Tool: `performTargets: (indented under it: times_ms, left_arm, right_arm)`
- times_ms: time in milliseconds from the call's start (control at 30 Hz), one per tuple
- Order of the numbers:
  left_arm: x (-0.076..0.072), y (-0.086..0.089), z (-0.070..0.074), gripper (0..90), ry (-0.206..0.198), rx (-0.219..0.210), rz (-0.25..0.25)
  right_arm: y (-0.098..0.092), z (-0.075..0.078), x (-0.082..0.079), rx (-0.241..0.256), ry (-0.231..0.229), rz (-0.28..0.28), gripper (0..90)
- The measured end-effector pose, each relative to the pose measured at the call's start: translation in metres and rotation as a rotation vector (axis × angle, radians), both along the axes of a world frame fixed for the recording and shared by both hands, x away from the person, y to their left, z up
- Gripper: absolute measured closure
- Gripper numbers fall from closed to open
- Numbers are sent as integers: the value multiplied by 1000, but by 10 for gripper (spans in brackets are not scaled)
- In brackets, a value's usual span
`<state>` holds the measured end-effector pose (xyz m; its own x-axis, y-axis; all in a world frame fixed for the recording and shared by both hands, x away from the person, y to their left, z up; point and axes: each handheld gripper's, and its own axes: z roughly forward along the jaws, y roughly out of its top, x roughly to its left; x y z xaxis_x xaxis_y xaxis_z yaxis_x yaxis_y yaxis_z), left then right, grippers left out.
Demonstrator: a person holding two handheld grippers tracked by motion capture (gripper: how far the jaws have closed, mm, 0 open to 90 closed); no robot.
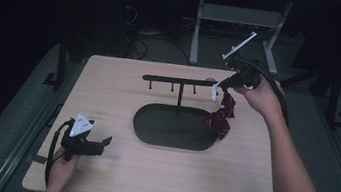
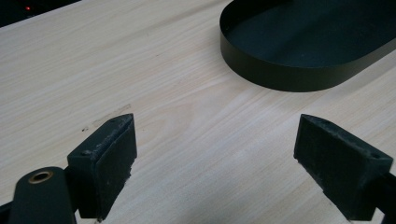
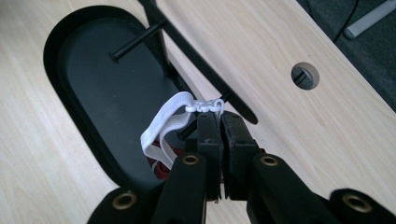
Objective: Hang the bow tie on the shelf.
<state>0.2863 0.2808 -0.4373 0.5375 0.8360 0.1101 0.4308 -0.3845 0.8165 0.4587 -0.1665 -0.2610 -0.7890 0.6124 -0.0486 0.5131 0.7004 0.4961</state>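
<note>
A dark red patterned cloth hangs from a white elastic strap over the right end of a black oval tray. My right gripper is shut on the strap's white clasp, right at the right end of the black hanger bar that stands on a post in the tray. In the right gripper view the right gripper pinches the strap beside the bar, and a bit of red cloth peeks below. My left gripper rests open at the table's front left, nothing between its fingers.
The wooden table has a round cable hole near its far right. The bar carries short pegs along its underside. The tray's dark wall lies ahead of the left gripper. Desk legs and cables stand beyond the far edge.
</note>
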Motion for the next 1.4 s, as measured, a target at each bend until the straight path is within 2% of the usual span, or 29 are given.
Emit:
performTargets:
  times_ms: [500, 833, 1033, 1300, 1400]
  left_arm:
    - [0, 0, 0, 131, 0, 2, -4]
    - [0, -1, 1, 131, -2, -2, -4]
    - [0, -1, 0, 131, -1, -2, -4]
    - [0, -1, 1, 131, 2, 3, -7]
    - [-1, -1, 0, 131, -2, 4, -10]
  right_arm:
    - [0, -16, 1, -22, 8, -20, 860]
    - [-5, -25, 0, -2, 31, -13, 827]
    - [-10, -32, 0, 29, 51, -6, 805]
    - [-17, -33, -6, 77, 64, 14, 772]
    - [-20, -35, -8, 79, 68, 15, 761]
